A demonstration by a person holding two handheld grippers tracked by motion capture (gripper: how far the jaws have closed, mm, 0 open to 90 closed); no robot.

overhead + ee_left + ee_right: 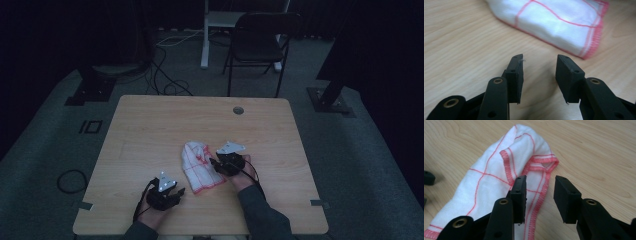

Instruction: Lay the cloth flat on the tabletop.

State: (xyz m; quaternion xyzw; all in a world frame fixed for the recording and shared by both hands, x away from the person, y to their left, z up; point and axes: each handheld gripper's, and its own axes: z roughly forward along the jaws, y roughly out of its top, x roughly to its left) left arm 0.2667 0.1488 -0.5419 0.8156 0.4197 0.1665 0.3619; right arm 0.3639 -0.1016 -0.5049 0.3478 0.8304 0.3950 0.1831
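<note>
A white cloth (200,169) with red grid lines and a red stitched hem lies folded and crumpled on the wooden table (160,125), a little right of centre. My right gripper (214,163) hovers at the cloth's right edge; in the right gripper view its jaws (540,183) stand apart over the hem of the cloth (486,182), and neither pad presses on it. My left gripper (179,192) is near the table's front edge, just left of the cloth. Its jaws (539,63) are open over bare wood, short of the cloth (559,25).
A round cable hole (238,110) sits in the table's far side. Beyond the table stand a dark folding chair (257,42) and a white stand (206,35), with cables on the floor. Bare wood spreads to the left and back.
</note>
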